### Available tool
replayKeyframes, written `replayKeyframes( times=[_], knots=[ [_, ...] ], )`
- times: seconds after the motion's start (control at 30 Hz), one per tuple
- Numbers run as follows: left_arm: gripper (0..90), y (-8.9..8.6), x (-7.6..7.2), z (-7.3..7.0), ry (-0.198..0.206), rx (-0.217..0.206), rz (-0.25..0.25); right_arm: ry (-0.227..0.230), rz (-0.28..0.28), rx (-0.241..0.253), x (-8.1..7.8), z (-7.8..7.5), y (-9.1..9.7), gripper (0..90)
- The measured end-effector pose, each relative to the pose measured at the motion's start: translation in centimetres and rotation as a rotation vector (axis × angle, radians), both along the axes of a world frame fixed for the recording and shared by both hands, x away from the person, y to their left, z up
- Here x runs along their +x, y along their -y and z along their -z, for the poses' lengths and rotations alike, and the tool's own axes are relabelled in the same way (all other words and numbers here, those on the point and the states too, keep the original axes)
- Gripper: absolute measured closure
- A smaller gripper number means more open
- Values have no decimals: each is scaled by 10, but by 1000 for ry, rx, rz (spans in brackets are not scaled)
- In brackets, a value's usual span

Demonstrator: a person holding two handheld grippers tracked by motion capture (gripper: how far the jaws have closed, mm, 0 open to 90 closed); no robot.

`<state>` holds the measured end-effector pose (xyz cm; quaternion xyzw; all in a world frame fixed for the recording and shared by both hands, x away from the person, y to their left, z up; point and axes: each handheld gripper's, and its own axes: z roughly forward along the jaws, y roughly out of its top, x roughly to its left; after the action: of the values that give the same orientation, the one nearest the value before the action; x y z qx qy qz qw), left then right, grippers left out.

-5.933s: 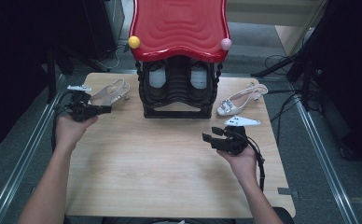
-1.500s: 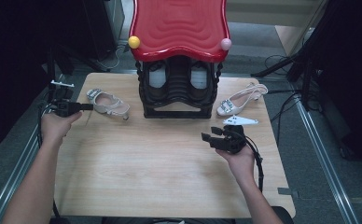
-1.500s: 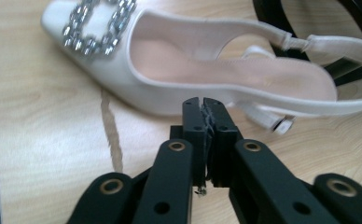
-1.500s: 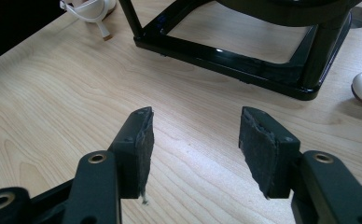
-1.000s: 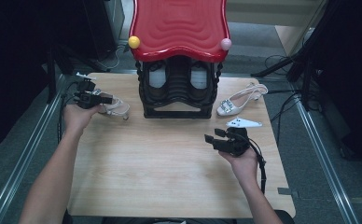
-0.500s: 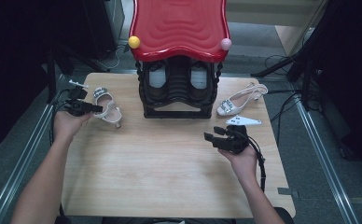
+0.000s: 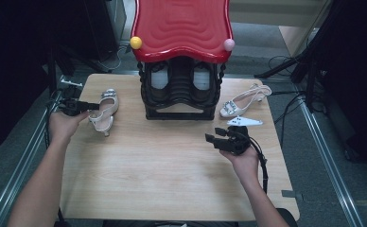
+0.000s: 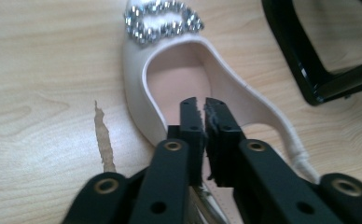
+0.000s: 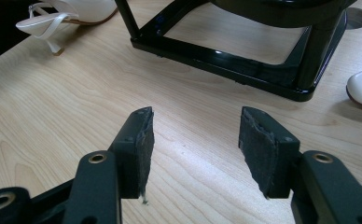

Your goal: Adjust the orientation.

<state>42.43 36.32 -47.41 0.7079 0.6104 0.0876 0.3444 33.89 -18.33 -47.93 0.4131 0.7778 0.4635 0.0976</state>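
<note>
Lying on its sole near the left edge of the counter [image 7: 172, 170], just left of the black rack [image 7: 181, 94], toe pointing away from the person: the cream shoe [image 7: 105, 111] with a jewelled buckle [image 8: 163, 21] on its toe. Hovering over the heel end of that shoe: the left hand-held gripper [image 7: 94, 106], jaws nearly together with a thin slit between the pads. Having just been opening slightly, per the earlier pictures; nothing clamped between the pads in the left gripper view, the insole showing behind them and the heel strap passing to one side. Resting well apart on the right half of the counter: the right hand-held gripper [image 7: 212, 139], jaws standing wide, bare wood between the pads, holding nothing. Sitting at the back middle of the counter: the rack, topped by a red wavy lid [image 7: 181, 26]. Lying to the right of the rack: a second shoe [image 7: 245, 100] of the same kind, touching neither hand-held gripper.
</note>
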Motion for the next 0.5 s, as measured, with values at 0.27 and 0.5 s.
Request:
replayKeyframes(
  times=[0.27,0.5],
  knots=[
    [648,-6,-5,-6,15,9,-45,-7,3,-2,-1,0,-1,464],
    [614,-2,3,23,-20,23,-88,-5,-2,-12,-1,1,-2,464]
  ],
)
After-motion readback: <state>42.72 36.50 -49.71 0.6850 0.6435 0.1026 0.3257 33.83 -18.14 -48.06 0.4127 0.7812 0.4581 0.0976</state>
